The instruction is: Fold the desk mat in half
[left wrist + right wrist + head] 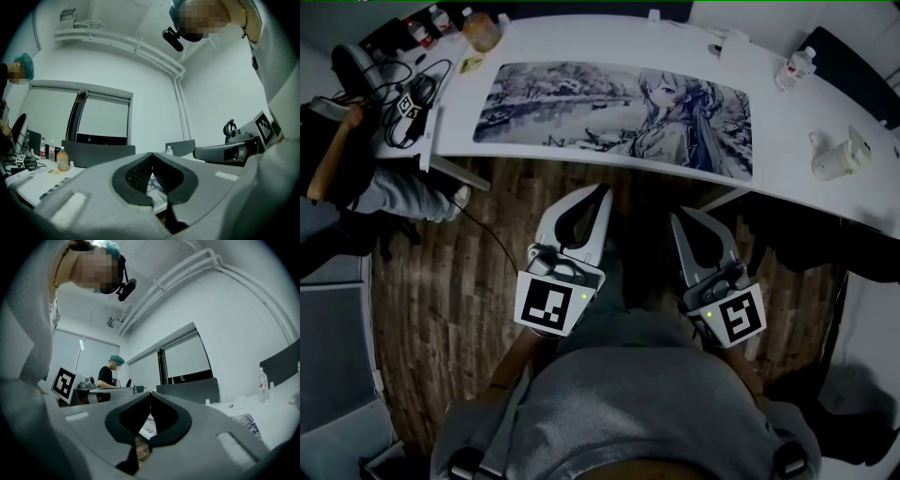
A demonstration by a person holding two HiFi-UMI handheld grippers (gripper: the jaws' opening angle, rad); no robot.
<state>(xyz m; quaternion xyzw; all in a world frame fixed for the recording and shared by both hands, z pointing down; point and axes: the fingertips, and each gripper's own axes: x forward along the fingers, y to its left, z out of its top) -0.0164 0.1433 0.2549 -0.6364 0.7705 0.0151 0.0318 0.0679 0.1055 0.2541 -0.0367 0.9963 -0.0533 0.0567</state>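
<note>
The desk mat (pixel 619 117) carries a grey, black and white print of a long-haired figure in a snowy landscape, on a white worktop (pixel 787 141). The left hand-held gripper (pixel 602 190) and right hand-held gripper (pixel 675 217) are pale grey with black-and-white square markers. The floor (pixel 459 281) shows brown wood planks; a bottle (pixel 480 30) holds amber liquid

Desk mat (pixel 619 117): one, lying on one desk (pixel 825 112). Two pairs counted: left tongs (pixel 602 190) and right tongs (pixel 675 217). Bottles: four, namely one amber bottle (pixel 480 30) and three others.
</note>
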